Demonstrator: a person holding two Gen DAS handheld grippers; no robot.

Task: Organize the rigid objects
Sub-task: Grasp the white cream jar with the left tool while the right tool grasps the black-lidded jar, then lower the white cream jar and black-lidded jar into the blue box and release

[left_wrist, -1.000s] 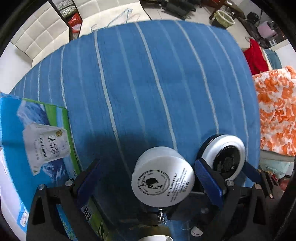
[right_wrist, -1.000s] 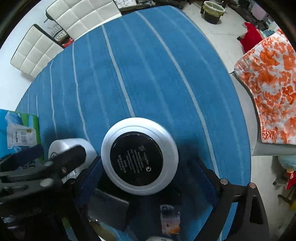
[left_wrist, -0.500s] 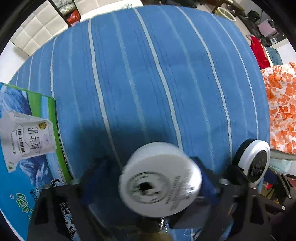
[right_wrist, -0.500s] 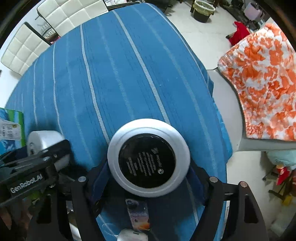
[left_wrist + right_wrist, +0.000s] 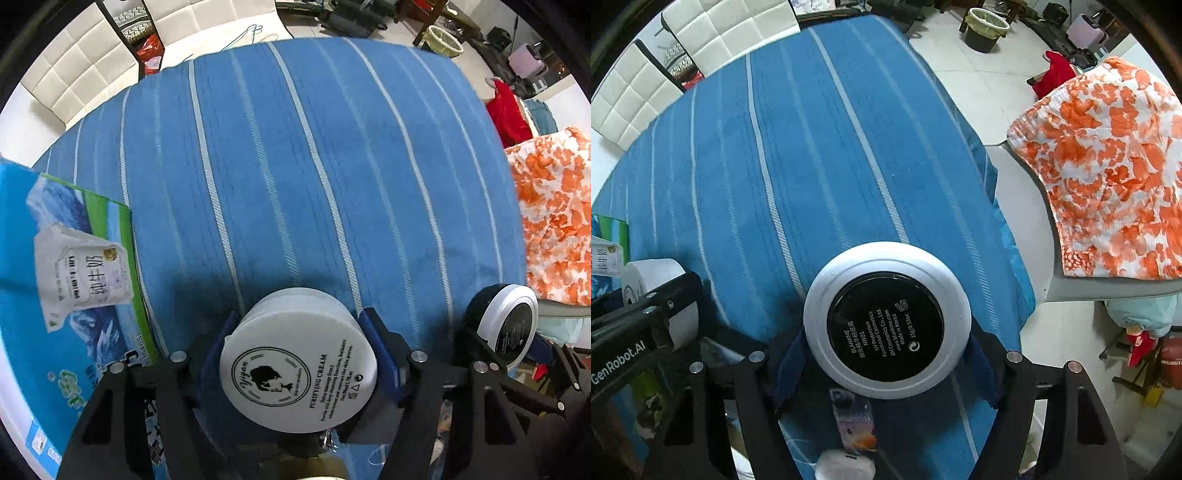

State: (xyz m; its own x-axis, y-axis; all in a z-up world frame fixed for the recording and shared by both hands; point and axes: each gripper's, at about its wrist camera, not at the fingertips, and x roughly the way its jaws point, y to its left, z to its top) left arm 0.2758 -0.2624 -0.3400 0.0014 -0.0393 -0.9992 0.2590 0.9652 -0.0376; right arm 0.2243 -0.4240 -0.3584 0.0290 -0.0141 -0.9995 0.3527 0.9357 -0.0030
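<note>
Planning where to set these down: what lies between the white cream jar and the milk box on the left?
Only bare striped cloth lies between the cream jar and the milk box, as the left wrist view shows.

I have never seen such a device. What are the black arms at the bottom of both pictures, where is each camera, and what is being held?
The black arms are two-finger grippers, one in each of a person's hands. A fisheye camera sits on each gripper and looks down along its fingers at a table with a blue striped cloth.

In the left view, the left gripper has a white cream jar between its blue pads, which are closing on it. In the right view, the right gripper has a round white and black compact between its pads, also closing. A blue milk carton box lies at the left.
</note>
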